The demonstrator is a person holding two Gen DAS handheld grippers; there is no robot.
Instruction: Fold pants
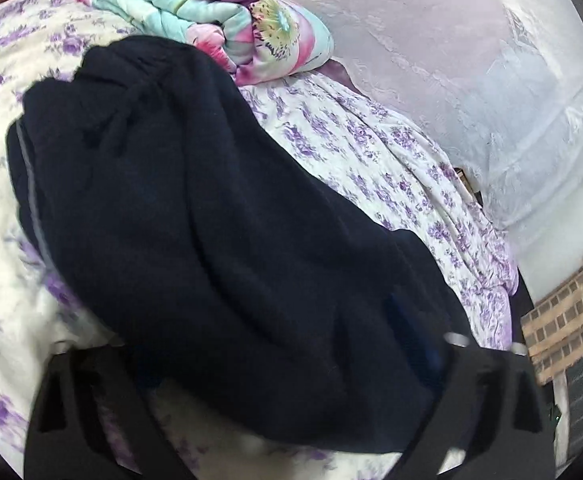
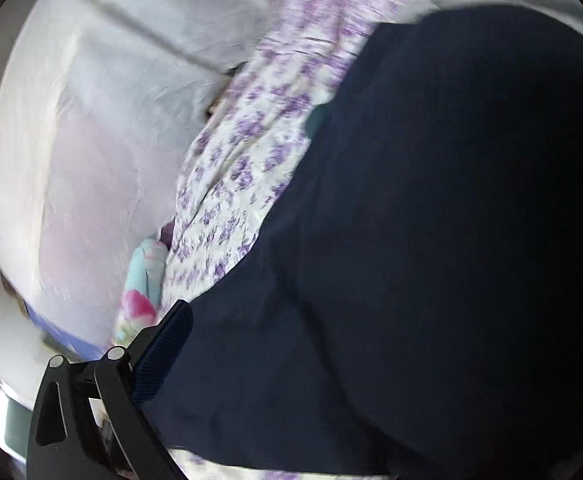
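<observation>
Cloth hides most of both claws. In the left wrist view the left gripper (image 1: 275,360) has its two black fingers set wide at the bottom corners, and the dark pants (image 1: 195,208) lie between and over them; the tips are buried in the fabric, so I cannot tell if the pads press on it. In the right wrist view only one finger (image 2: 163,356) of the right gripper (image 2: 291,360) shows, lower left, its ribbed pad against the pants' edge; the other finger is covered or out of frame, so its grip is unclear too. That view is blurred and rolled sideways. The pants spread across a purple-flowered sheet (image 1: 391,160). A folded quilt (image 1: 195,12) sits beyond them. The sheet's right edge drops off near a pale curtain (image 1: 491,80).
</observation>
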